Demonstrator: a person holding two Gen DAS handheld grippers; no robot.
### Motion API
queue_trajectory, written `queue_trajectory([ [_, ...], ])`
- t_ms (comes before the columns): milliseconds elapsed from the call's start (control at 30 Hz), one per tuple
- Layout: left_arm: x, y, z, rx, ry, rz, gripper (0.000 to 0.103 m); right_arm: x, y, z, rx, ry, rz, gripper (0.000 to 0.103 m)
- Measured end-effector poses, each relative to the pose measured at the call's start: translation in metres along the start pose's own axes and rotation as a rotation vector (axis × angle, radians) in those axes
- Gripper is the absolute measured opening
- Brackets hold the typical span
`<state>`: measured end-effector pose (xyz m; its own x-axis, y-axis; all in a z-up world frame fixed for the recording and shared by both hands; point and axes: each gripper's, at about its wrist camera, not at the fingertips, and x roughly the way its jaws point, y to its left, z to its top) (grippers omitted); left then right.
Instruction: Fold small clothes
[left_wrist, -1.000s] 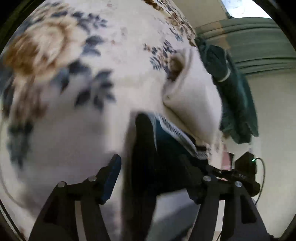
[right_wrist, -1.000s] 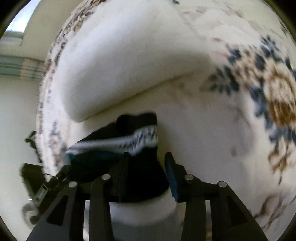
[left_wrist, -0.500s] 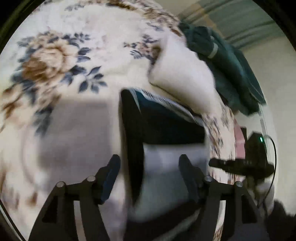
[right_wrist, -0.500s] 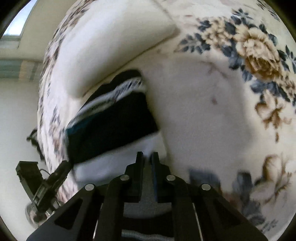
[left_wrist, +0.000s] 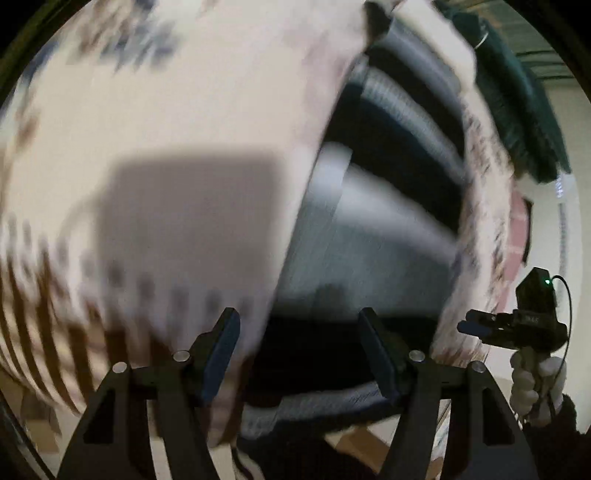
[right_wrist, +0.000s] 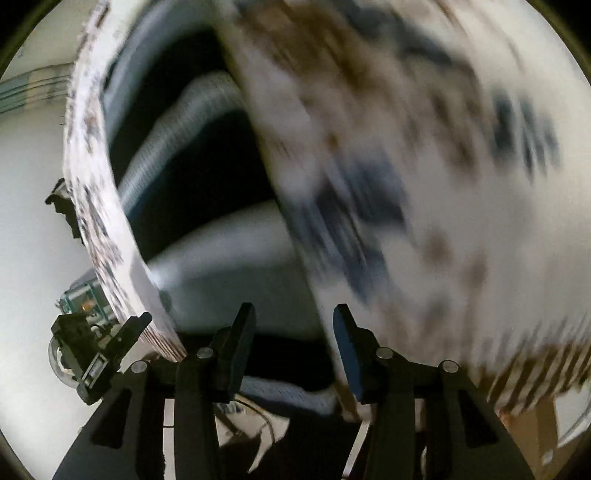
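A small garment with black, grey and white bands (left_wrist: 376, 236) lies spread on the floral bed cover (left_wrist: 155, 110); both views are motion-blurred. My left gripper (left_wrist: 299, 350) is open and empty, just short of the garment's near black hem. In the right wrist view the same garment (right_wrist: 207, 236) lies ahead on the left. My right gripper (right_wrist: 291, 347) is open and empty over its near edge. The other hand-held gripper shows at the edge of each view (left_wrist: 517, 325) (right_wrist: 96, 350).
A dark green garment (left_wrist: 517, 92) lies at the far end of the bed beside a cream pillow (left_wrist: 436, 40). The bed's near edge and the floor (right_wrist: 532, 424) show under the grippers. A pale wall (right_wrist: 33, 221) stands beyond the bed.
Both grippers have pulled back toward the bed's near edge. The right gripper, shut half a second ago, has opened. The garment now lies spread out flat.
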<state>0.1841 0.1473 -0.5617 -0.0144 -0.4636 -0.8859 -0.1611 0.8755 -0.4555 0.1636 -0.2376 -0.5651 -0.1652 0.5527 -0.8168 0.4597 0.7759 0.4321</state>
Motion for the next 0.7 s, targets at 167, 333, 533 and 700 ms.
queue_trajectory([
  [167,0.021,0.002,-0.041,0.029,0.001,0.06,0.061,0.055,-0.038,-0.059,0.078,0.07,0.02,0.046],
  [333,0.01,-0.005,-0.052,0.084,-0.069,0.022,0.006,0.081,-0.05,-0.097,0.115,0.016,0.122,0.003],
  [533,-0.015,0.009,-0.062,0.099,-0.148,-0.033,0.005,0.072,-0.019,-0.127,0.008,-0.072,0.049,0.002],
  [700,-0.007,0.034,-0.054,0.031,-0.081,-0.063,0.023,0.092,0.0,-0.113,-0.06,-0.057,-0.02,0.005],
])
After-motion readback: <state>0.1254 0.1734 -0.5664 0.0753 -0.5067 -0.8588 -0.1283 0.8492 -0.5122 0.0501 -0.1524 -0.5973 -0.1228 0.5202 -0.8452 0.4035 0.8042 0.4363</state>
